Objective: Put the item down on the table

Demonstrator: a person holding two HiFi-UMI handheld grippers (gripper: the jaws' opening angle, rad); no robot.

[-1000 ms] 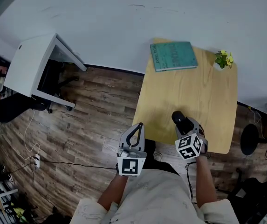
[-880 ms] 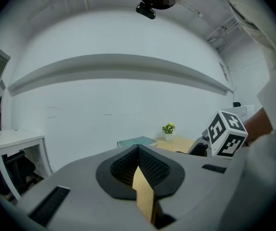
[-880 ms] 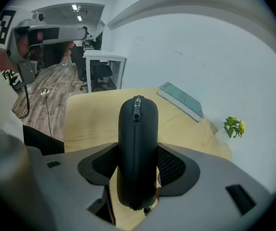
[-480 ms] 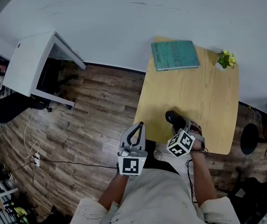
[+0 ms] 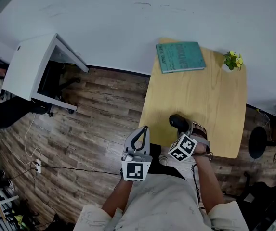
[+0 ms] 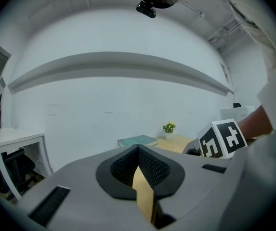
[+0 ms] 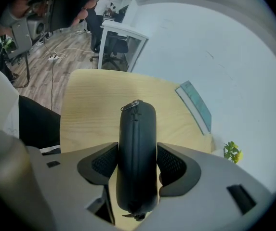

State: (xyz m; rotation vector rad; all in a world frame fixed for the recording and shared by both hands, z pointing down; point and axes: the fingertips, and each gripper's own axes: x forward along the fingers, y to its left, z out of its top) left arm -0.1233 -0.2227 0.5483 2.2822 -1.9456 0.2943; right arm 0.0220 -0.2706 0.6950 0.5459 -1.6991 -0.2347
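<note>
Nearest the person, at the lower middle of the head view, the left gripper [image 5: 138,137] hangs over the wooden floor [image 5: 89,119] with its jaws pressed together on nothing; it has not stirred over the last second.

Just to its right, the right gripper [image 5: 186,129] is what has changed. It has slid toward the left of the frame and sunk, and its marker cube has rolled to show a different face. It now tilts steeply down over the near left part of the table [image 5: 210,95]. Its jaws stand wide, but only because they clamp the black zip case [image 7: 137,153] between their pads (the zip pull leads, pointing at the tabletop).

So the case has been carried in over the wood and lowered, yet it is not released. Whether its far end already touches the surface I cannot tell. My judgement is that the set-down is nearly ready: a little more descent, then the jaws part.

Farther off, the teal book [image 5: 180,57] and the small potted plant [image 5: 232,60] sit at the table's far edge, well apart from the case.
</note>
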